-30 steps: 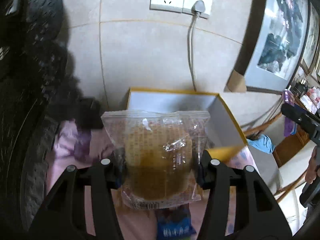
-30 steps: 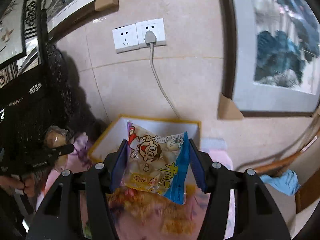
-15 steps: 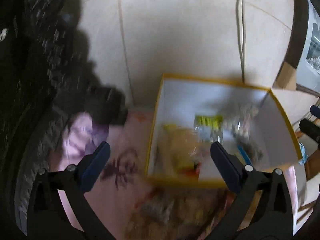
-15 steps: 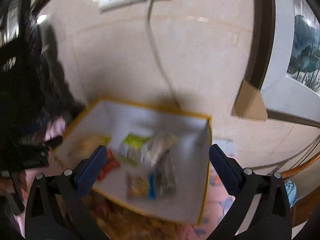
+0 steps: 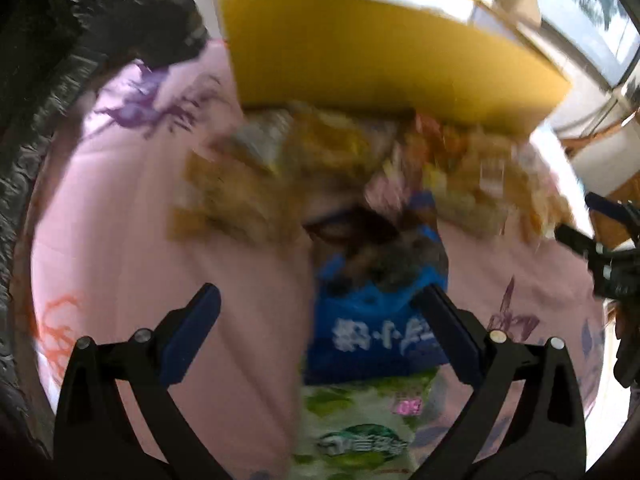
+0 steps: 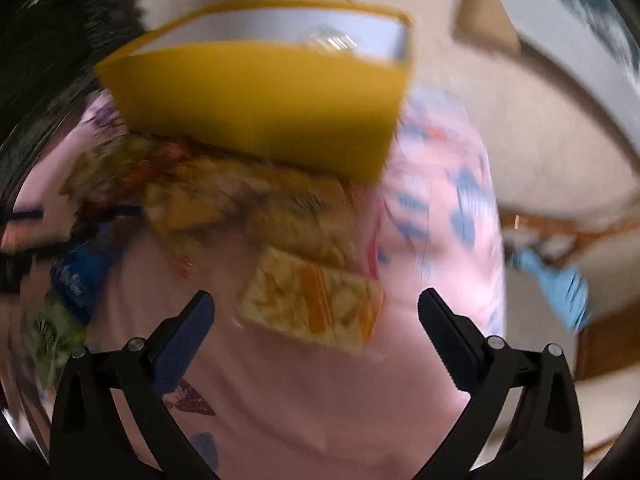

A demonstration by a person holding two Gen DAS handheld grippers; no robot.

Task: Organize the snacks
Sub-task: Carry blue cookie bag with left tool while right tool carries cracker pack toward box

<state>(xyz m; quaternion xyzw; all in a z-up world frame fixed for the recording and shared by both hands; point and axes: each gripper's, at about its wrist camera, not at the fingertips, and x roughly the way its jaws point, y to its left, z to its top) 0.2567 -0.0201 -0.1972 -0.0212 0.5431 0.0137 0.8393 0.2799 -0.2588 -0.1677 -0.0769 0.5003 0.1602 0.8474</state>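
Landmark: yellow box (image 5: 380,52), standing on the pink cloth (image 5: 120,240) at the wall. Left of the box, bare cloth runs to a dark carved edge. The snack pile (image 5: 320,168) lies against the box's near wall, blurred. Left gripper (image 5: 320,312) released, nothing held; a blue packet (image 5: 372,328) with white, unreadable lettering lies nearer than the pile, touching its right finger, a green packet (image 5: 360,432) nearer still. Right gripper (image 6: 316,312) released, above an orange-striped packet (image 6: 316,304) before the box's right corner.
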